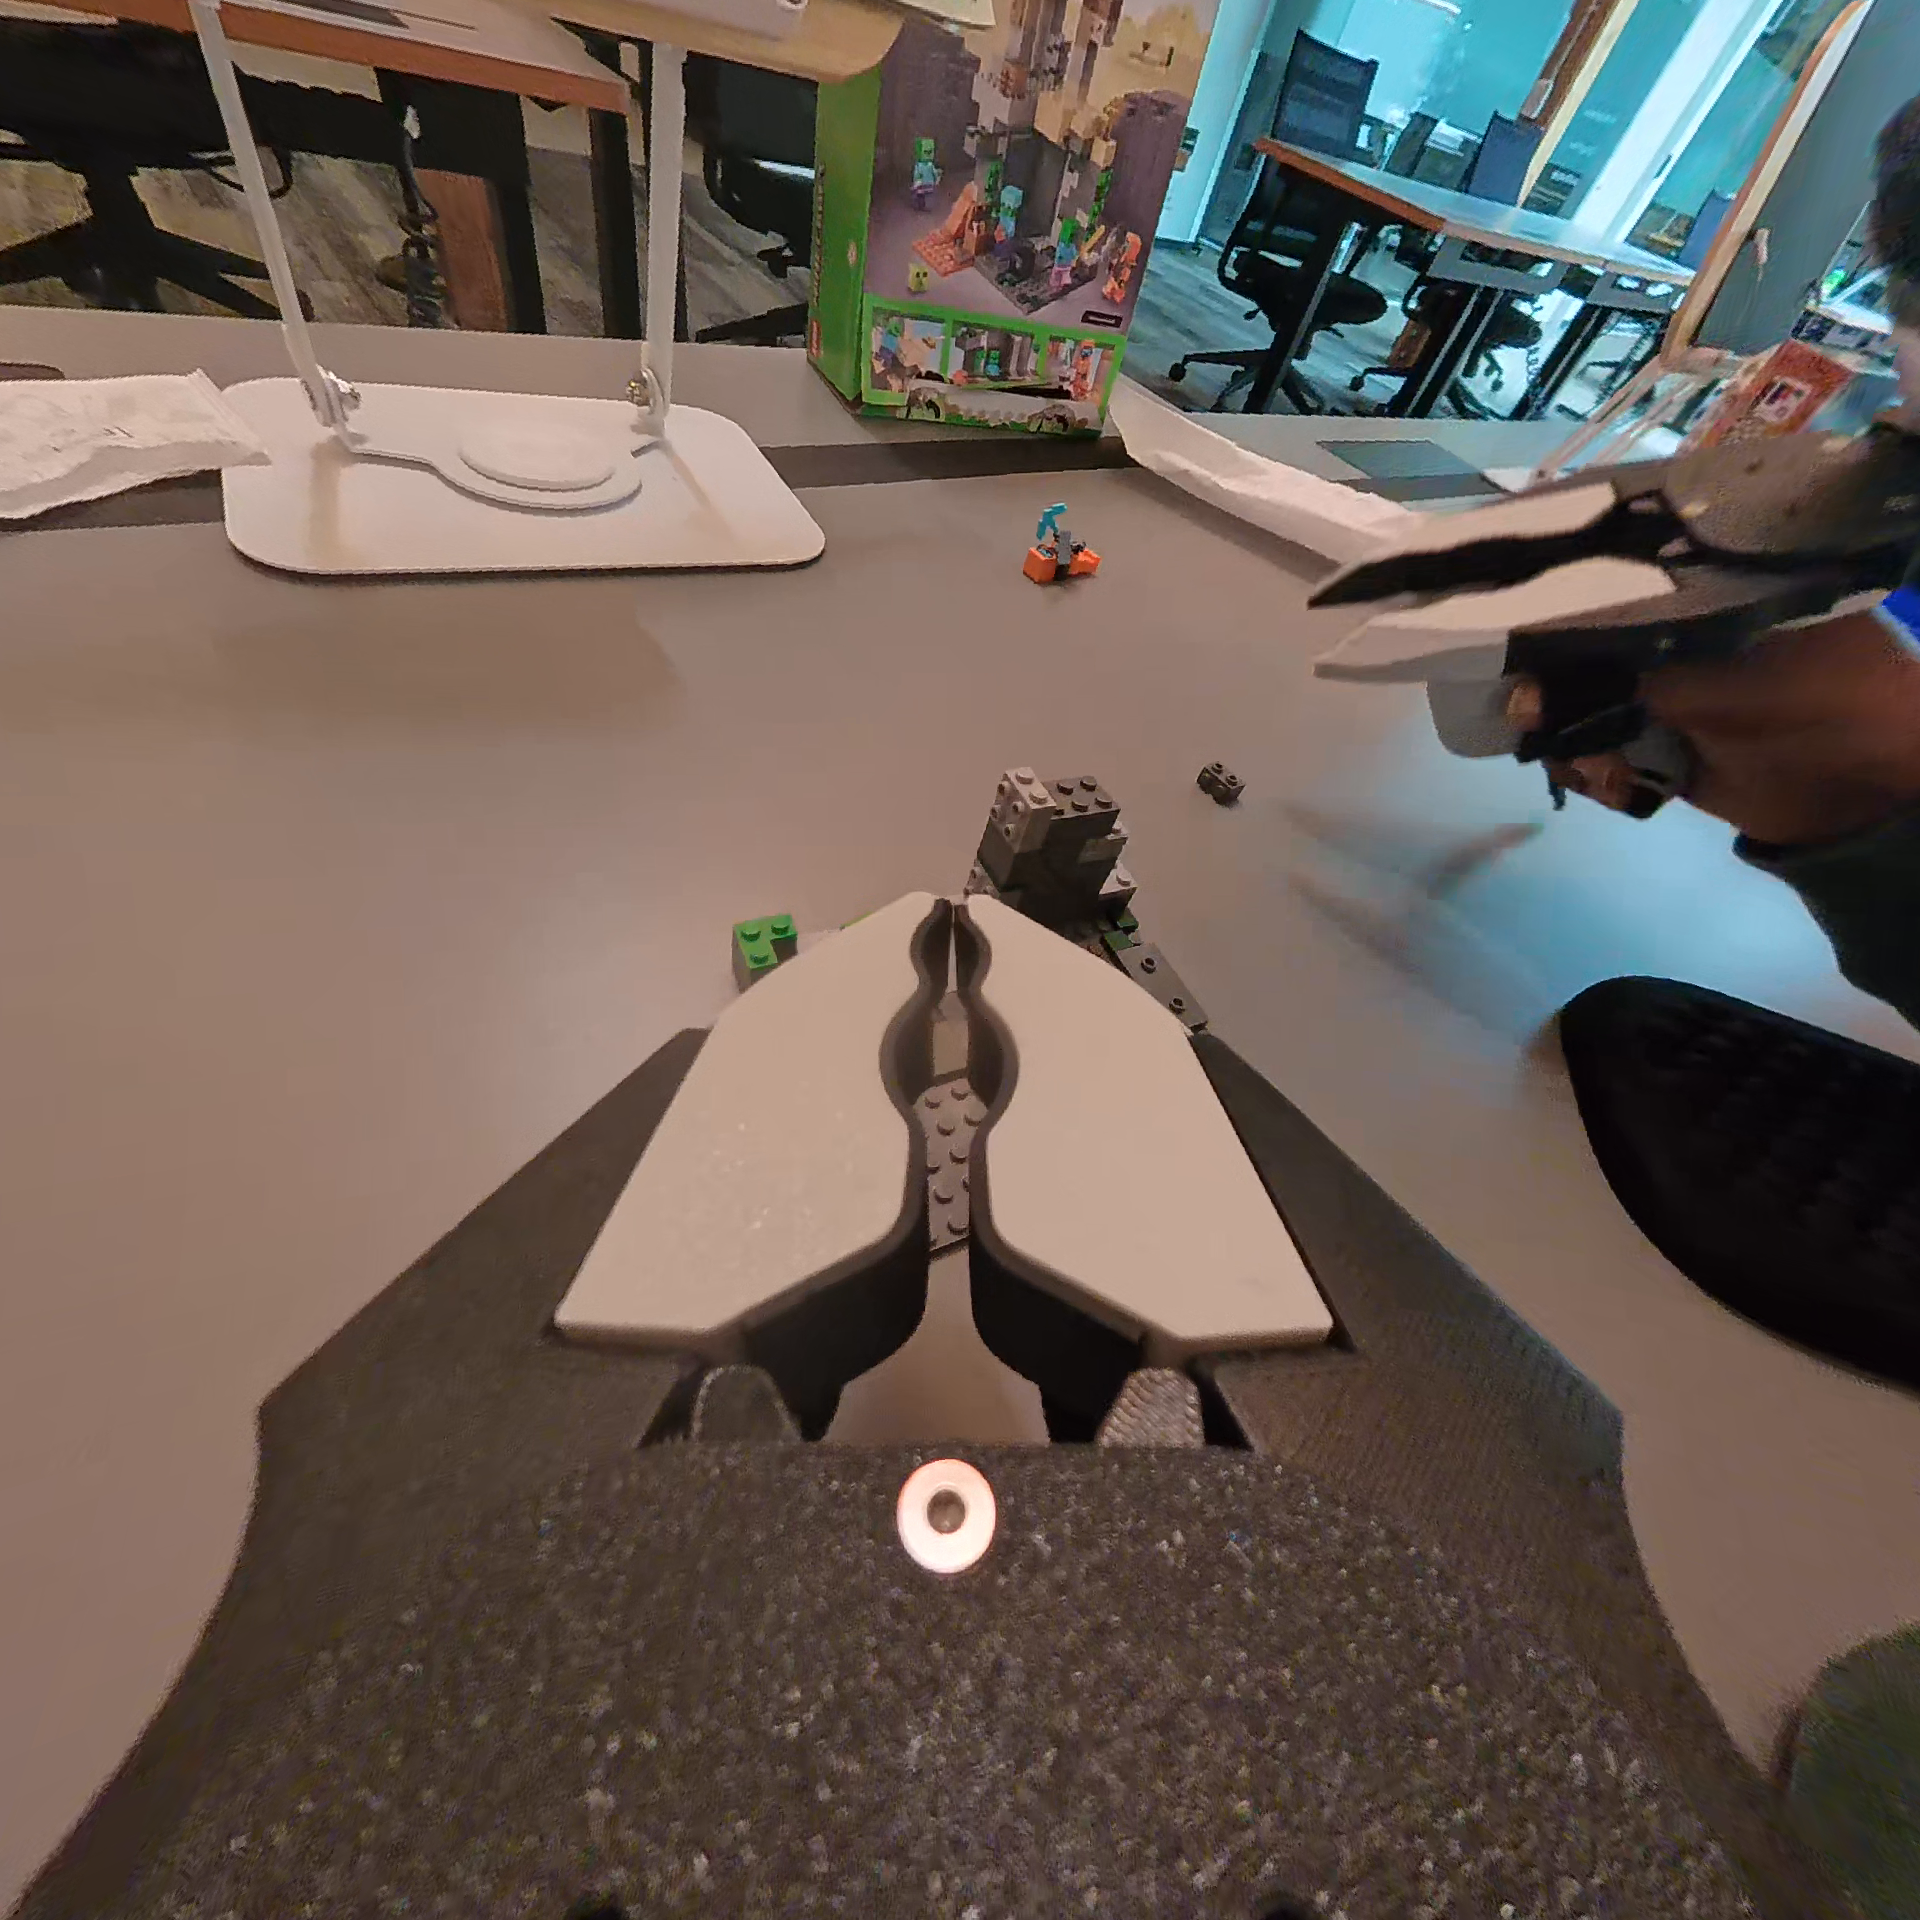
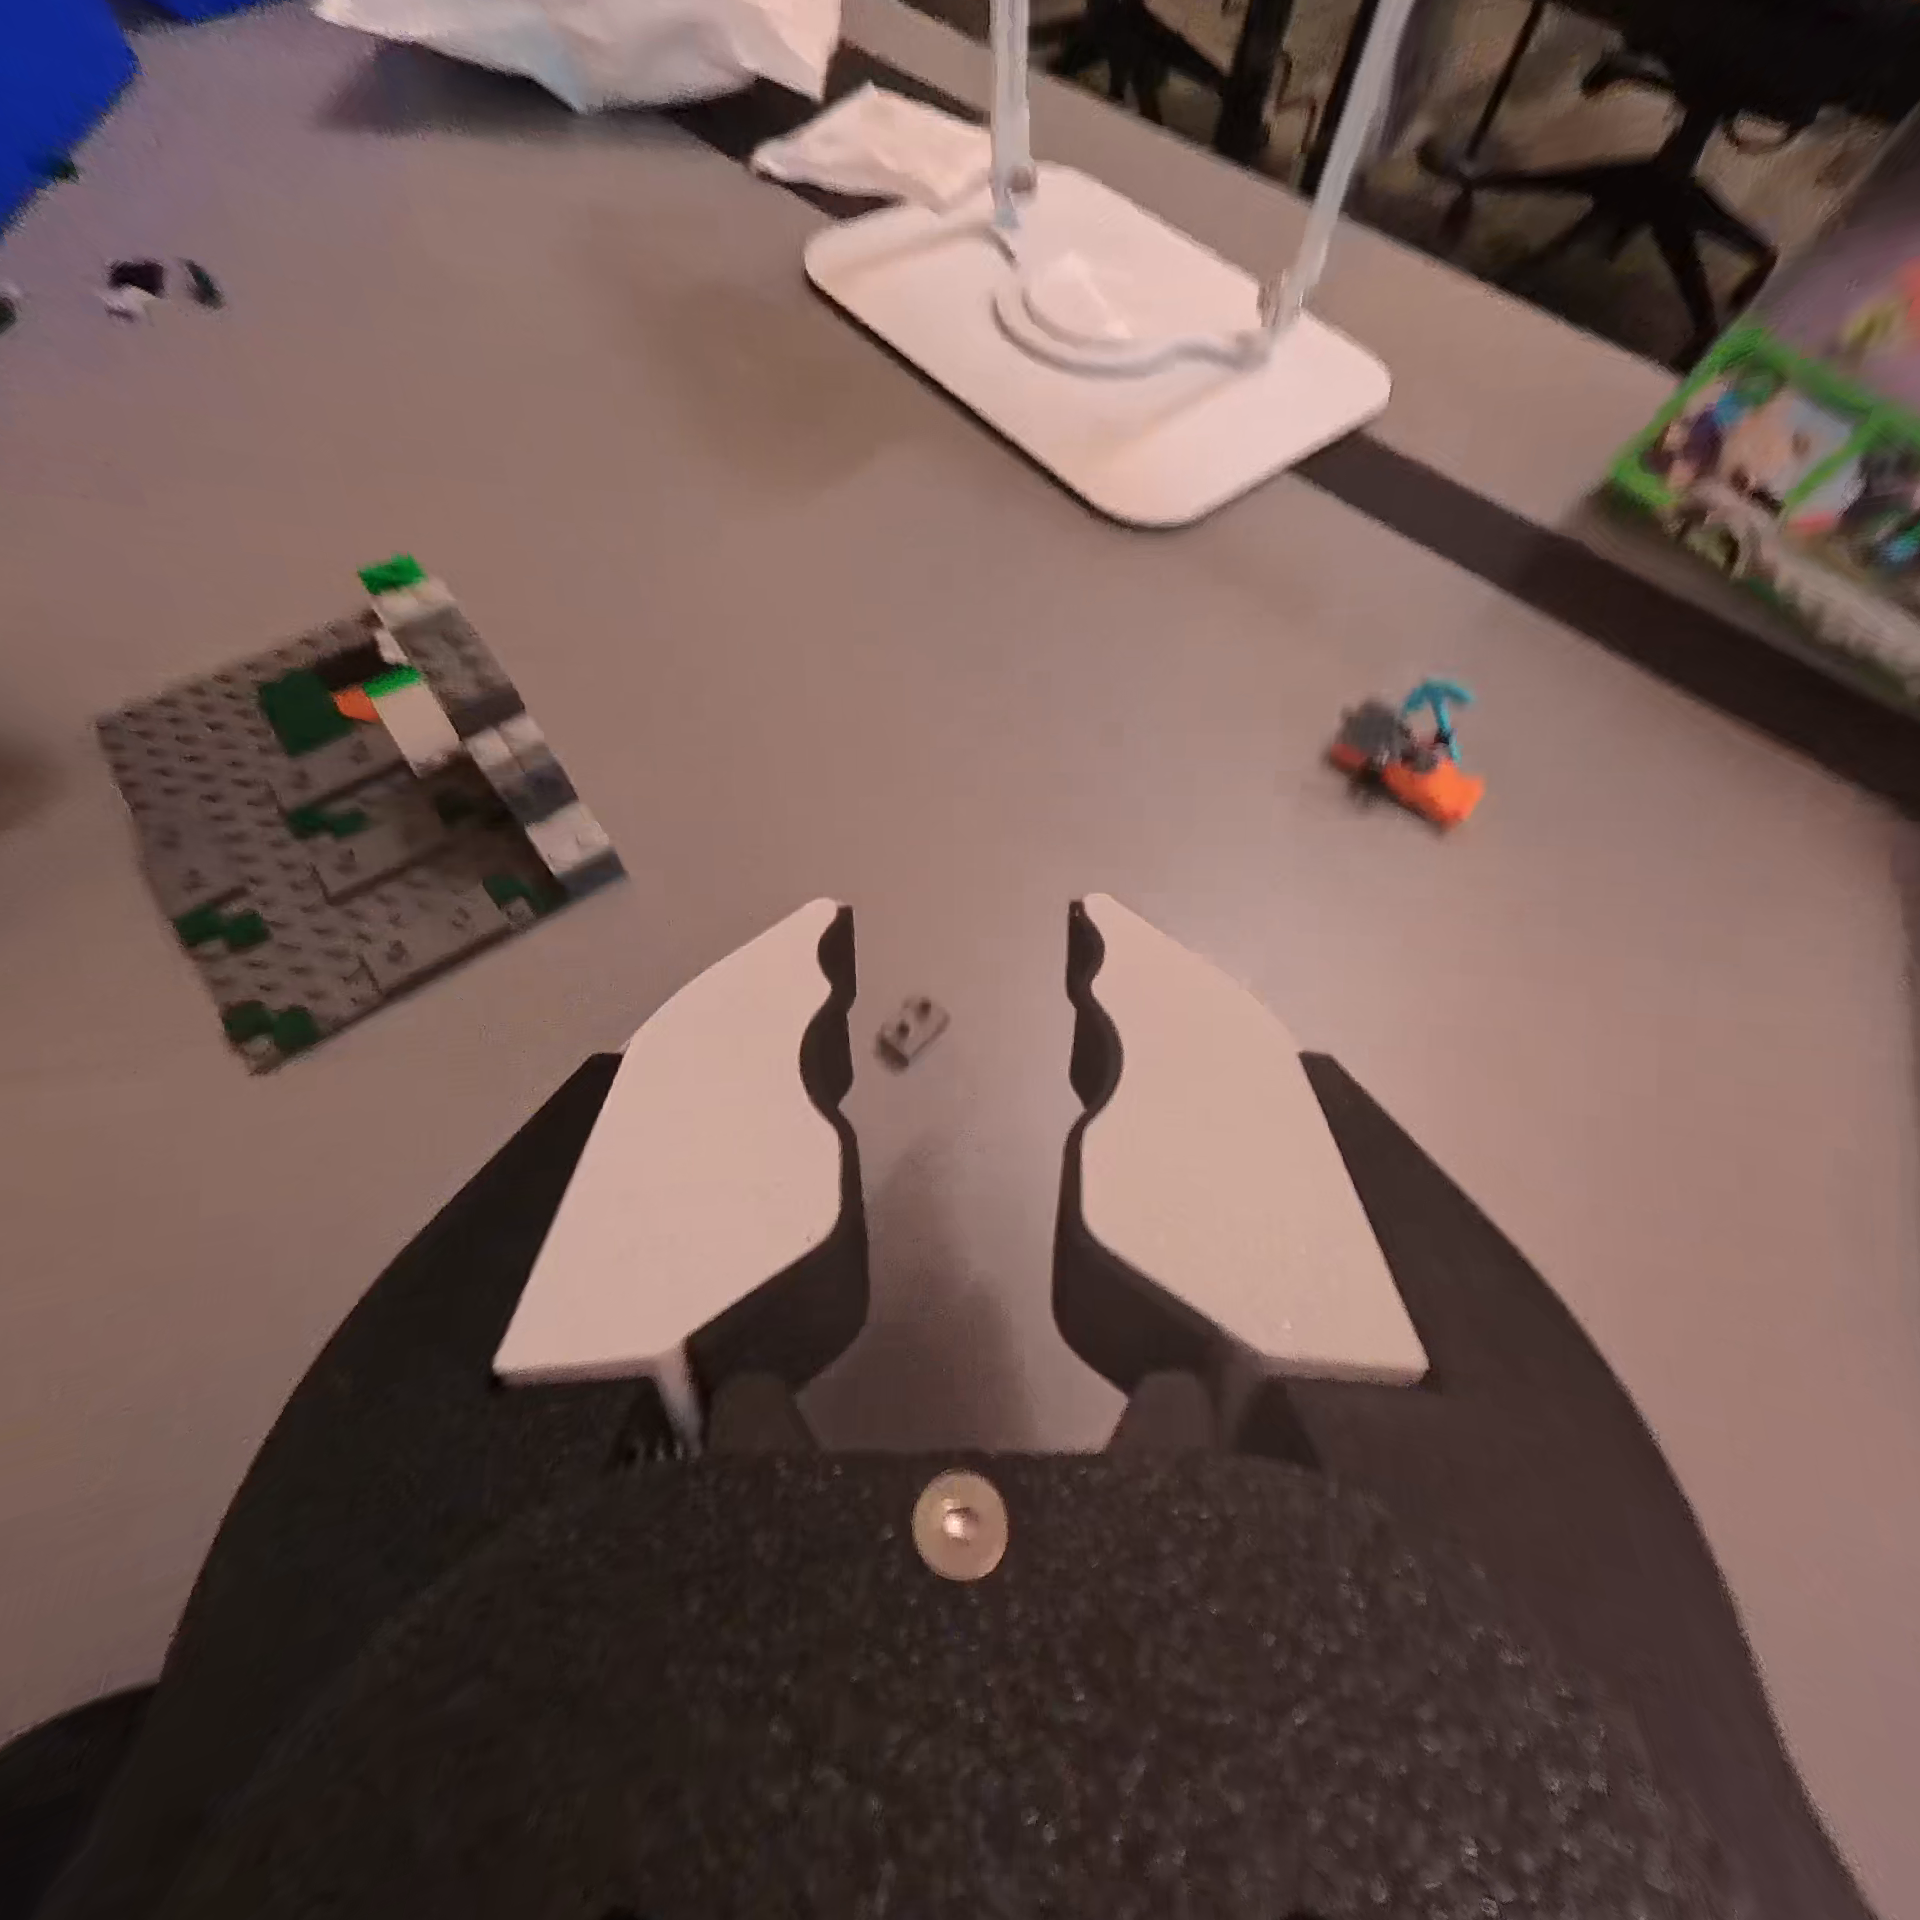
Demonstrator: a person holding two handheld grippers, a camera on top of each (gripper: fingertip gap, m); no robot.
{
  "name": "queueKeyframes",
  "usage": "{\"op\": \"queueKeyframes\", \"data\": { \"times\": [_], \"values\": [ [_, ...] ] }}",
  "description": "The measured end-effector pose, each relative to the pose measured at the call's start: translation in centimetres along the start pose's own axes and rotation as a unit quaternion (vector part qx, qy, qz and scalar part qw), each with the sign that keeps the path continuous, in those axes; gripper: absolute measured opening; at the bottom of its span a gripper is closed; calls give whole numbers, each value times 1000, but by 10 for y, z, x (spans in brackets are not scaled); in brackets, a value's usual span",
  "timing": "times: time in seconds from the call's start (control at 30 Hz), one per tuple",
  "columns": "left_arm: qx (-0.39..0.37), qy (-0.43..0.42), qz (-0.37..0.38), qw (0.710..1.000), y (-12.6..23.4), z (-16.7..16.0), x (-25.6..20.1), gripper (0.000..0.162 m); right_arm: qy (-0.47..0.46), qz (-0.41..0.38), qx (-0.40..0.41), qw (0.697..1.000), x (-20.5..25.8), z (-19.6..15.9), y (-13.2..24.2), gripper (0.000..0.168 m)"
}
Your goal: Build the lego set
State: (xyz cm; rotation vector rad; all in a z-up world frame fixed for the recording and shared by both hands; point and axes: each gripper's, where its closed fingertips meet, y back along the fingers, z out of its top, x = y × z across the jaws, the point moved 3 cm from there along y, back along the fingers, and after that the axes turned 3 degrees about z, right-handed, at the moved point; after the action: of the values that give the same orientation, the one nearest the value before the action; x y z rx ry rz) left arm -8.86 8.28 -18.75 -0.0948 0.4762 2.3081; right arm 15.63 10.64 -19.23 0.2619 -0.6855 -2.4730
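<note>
Smooth matt grey table [image 1: 416, 790]; studded plastic lego build [image 2: 343, 821]; printed cardboard box [image 1: 997, 208]; grainy black-bodied left gripper [image 1: 953, 914] with smooth pale fingers [image 1: 769, 1132].

One grey build [image 2: 343, 831], one loose brick [image 2: 912, 1031], one box [image 1: 977, 218].

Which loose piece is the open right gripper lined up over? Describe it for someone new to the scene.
Start at the grey table, right of the partly built grey-and-green lego build. Between the open right gripper fingers lies a small dark grey brick, alone, unlike the orange-and-blue figure farther off.
</note>
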Motion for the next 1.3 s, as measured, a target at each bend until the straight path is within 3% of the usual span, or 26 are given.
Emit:
{"op": "queueKeyframes", "data": {
  "times": [0.23,0.73,1.07,1.3],
  "values": [
    [0,-4,-7,1000,0,-1,-3,0,10,22,53,998,8,-44,-22,38],
    [4,-3,-12,1000,-1,-4,-4,0,57,41,96,993,7,-50,-36,11],
    [11,-45,-43,998,-1,5,-20,2,9,122,-9,992,43,5,-10,11],
    [5,-98,-99,990,-4,16,-49,12,-51,217,-94,970,92,38,7,11]
  ]
}}
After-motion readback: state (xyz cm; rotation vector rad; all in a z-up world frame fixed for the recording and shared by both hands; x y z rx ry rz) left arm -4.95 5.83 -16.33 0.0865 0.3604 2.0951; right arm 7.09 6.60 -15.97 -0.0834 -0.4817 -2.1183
